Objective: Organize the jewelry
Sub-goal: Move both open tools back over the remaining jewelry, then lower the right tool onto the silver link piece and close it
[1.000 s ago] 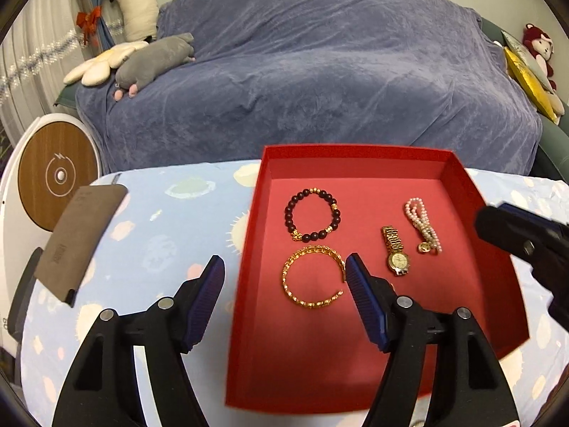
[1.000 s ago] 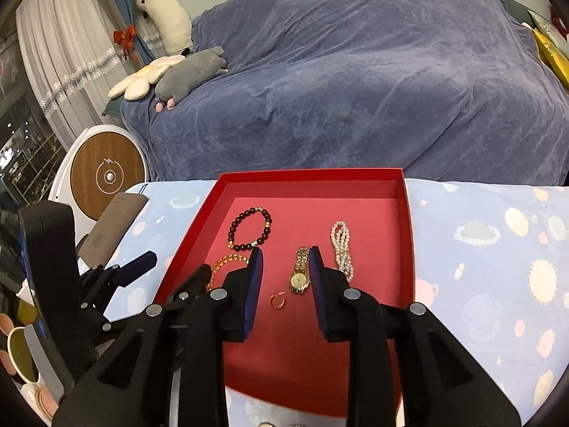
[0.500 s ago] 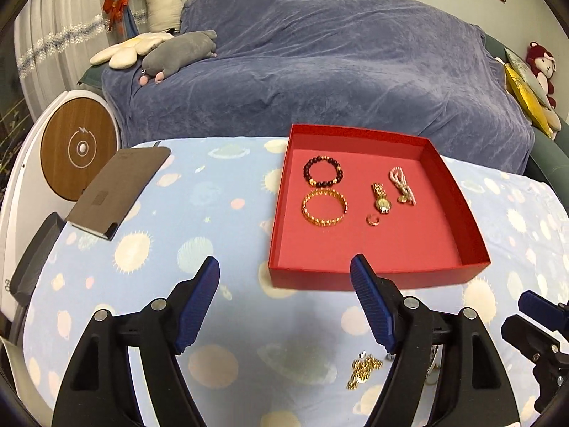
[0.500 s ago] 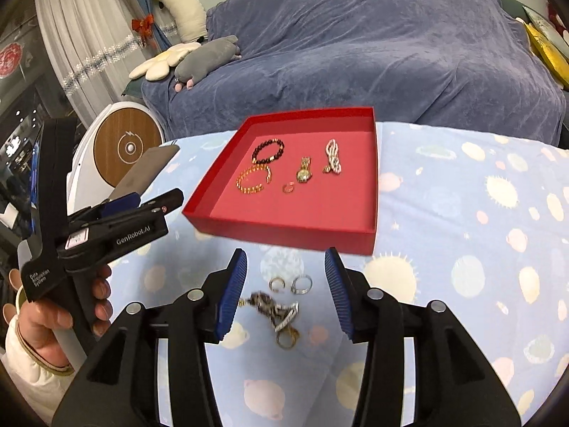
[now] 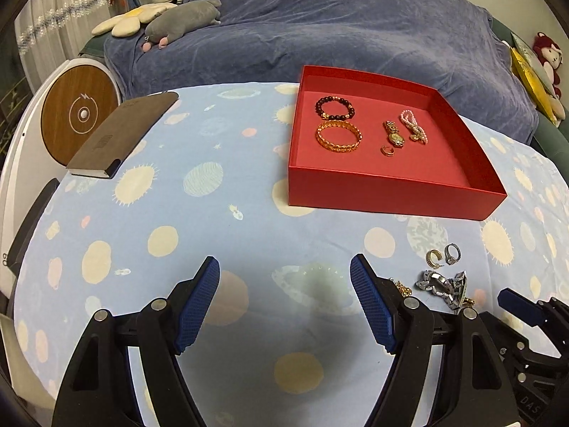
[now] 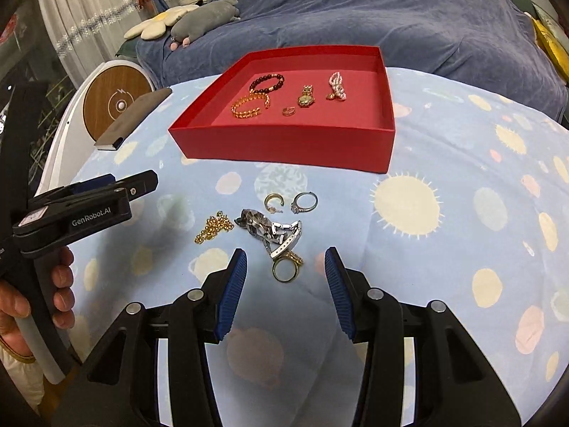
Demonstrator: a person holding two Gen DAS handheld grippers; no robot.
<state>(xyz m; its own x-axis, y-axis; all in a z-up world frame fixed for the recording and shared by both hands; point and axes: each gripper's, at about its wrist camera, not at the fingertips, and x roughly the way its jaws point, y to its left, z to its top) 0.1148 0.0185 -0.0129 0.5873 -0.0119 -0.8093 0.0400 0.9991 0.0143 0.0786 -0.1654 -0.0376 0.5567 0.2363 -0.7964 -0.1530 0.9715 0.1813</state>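
Note:
A red tray (image 6: 284,142) (image 5: 391,195) on the table holds a dark bead bracelet (image 6: 267,82), a gold bangle (image 6: 250,106), a gold watch (image 6: 306,99), a pearl strand (image 6: 336,87) and a small gold ring (image 6: 288,110). Loose on the cloth in front of the tray lie a silver watch (image 6: 272,229), a gold chain (image 6: 212,229), a gold hoop earring (image 6: 273,202), a silver ring (image 6: 304,202) and a gold ring (image 6: 285,269). My right gripper (image 6: 286,275) is open and empty, with the gold ring between its fingers. My left gripper (image 5: 284,299) is open and empty over bare cloth.
A brown notebook (image 5: 124,135) lies at the table's left edge. A white round device with a wooden face (image 5: 80,115) stands beyond it. A sofa under a blue cover (image 5: 338,28) with plush toys is behind the table.
Both grippers have pulled back from the tray toward the table's near edge. The right gripper, which hung over a small ring in the tray, has opened wider and now frames the loose jewelry pile.

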